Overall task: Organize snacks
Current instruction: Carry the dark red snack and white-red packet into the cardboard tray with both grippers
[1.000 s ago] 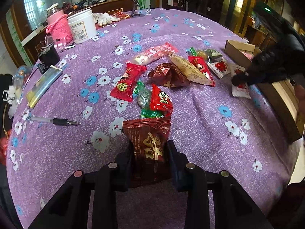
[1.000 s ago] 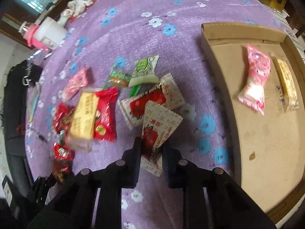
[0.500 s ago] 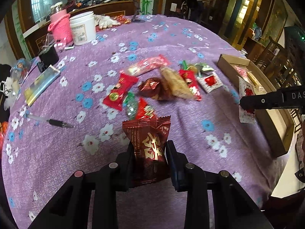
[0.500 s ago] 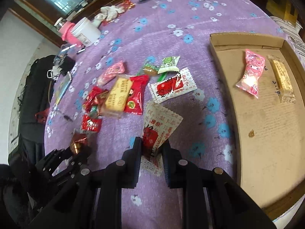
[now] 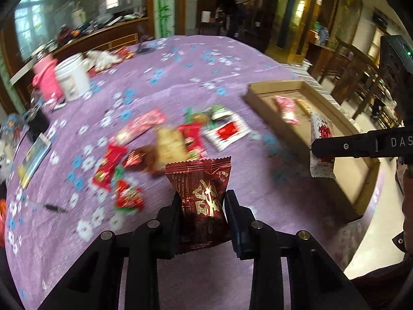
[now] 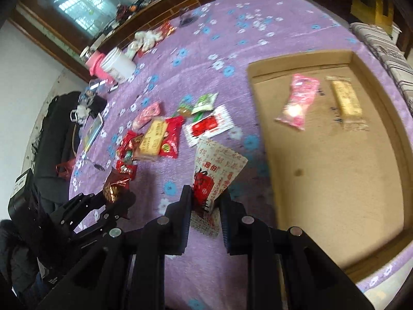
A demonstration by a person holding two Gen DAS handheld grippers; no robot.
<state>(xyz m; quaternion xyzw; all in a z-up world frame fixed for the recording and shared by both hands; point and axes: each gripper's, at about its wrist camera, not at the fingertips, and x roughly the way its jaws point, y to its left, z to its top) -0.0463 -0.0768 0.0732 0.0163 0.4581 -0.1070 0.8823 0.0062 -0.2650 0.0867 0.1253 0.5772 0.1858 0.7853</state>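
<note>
Covering the table, purple floral cloth (image 5: 180, 59); cardboard tray (image 6: 335, 180) at right. Snack pile (image 6: 160, 139) mid-cloth. Left gripper (image 5: 202, 201) clamps dark red packet (image 5: 201, 188); right gripper (image 6: 205, 199) pinches white-red sachet (image 6: 216, 170), both off the cloth.

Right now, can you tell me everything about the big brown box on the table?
The cardboard box is a wide, shallow tray of plain tan cardboard with low walls and no lid. It lies flat on the purple flowered tablecloth, near the table's edge. Inside, at the far end, a pink snack and a yellow bar lie side by side. The rest of its floor is bare, with a small dark spot. No hand-held gripper touches it.
</note>
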